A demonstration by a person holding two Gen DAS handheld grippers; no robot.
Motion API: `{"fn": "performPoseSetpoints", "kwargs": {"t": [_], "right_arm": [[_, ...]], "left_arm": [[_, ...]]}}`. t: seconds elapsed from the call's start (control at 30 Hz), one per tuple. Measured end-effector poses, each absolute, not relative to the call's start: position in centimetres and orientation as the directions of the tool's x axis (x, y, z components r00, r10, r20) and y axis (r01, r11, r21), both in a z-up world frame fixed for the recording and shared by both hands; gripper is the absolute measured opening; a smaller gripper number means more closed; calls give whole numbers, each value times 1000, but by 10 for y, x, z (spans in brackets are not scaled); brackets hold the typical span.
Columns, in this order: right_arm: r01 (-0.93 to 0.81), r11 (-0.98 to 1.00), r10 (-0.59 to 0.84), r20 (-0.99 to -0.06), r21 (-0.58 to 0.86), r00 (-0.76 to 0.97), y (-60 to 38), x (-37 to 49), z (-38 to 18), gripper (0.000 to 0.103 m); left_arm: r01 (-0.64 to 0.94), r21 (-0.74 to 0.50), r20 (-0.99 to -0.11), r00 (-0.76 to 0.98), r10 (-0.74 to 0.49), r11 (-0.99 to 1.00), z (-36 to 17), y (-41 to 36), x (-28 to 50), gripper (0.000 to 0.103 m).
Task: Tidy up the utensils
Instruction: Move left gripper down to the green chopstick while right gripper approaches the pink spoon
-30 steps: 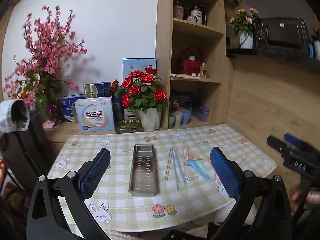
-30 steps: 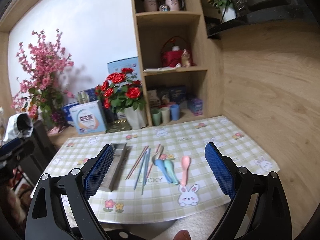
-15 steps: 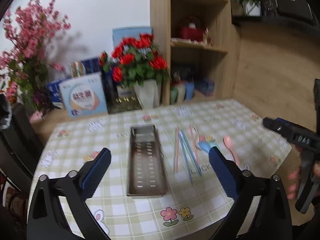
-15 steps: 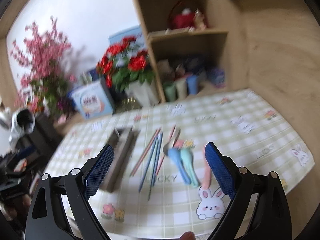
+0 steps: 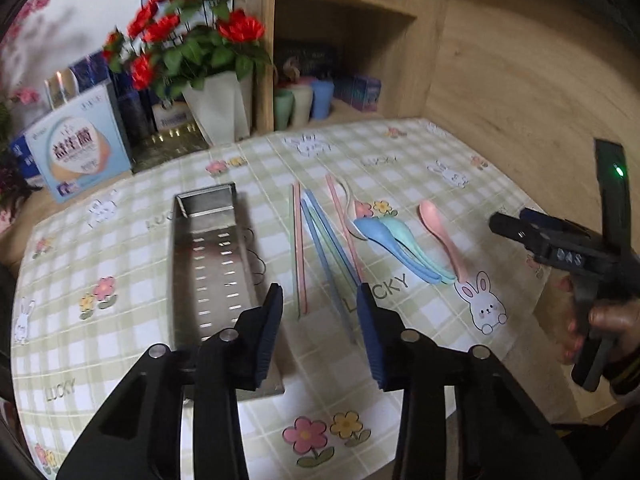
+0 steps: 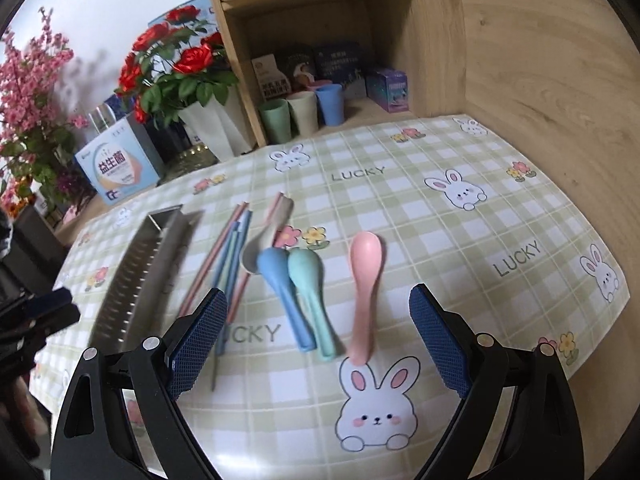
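Note:
A perforated steel tray (image 5: 212,256) lies lengthwise on the checked tablecloth (image 5: 120,320). To its right are several pink, blue and green chopsticks (image 5: 320,240), then a beige spoon (image 6: 260,248), a blue spoon (image 6: 280,284), a green spoon (image 6: 312,288) and a pink spoon (image 6: 364,280). My left gripper (image 5: 319,292) hovers over the near ends of the chopsticks. Its jaws are closing and the pads touch nothing. My right gripper (image 6: 318,296) hangs wide open above the spoon handles, holding nothing. A hand carries it at the right edge of the left wrist view.
A white pot of red roses (image 5: 216,108), a light blue box (image 5: 76,148) and several pastel cups (image 6: 304,110) stand along the back by the wooden shelf (image 6: 320,20). A wood-panelled wall (image 6: 540,60) bounds the right side. The table's near edge lies just below both grippers.
Both grippers have come down and forward toward the table and tilted downward. The left jaws have narrowed from wide open. The right jaws stay wide.

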State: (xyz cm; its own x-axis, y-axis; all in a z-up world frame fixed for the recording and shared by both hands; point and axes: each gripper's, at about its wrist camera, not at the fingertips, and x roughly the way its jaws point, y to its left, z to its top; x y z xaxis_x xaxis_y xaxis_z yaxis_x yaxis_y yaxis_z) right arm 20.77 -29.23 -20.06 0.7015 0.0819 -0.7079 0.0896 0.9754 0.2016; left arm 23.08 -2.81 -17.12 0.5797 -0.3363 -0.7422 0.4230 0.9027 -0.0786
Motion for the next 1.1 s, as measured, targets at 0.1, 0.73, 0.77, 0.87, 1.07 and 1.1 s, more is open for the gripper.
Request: {"fn": "performPoseSetpoints", "kwargs": {"t": [0.1,0.73,0.77,0.87,1.07,1.1], "right_arm": [[100,971,90,-721,217,687,-299,217,-209,89],[159,939,148,-776,306,614,-344,280,-265,40],[160,937,151,-775,309,613,-345,281,-266,40],[159,934,161,-773,321,613,-347,284,-268,40],[158,930,171,-770,332,615,-350,287,-272,40],[162,929,170,-771,333,614,-351,287,-272,40]], "left_arm": [[423,-120,-767,535,-354,898,-178,-32,262,34],[455,-59,-940,273,-203,889,-258,-81,411,10],[451,-56,-943,269,-196,891,-260,-82,415,10],[439,-52,-953,246,-176,897,-267,-86,426,10],[456,-19,-963,232,-139,890,-278,-95,436,10],[458,-15,-965,228,-134,889,-280,-96,437,10]]}}
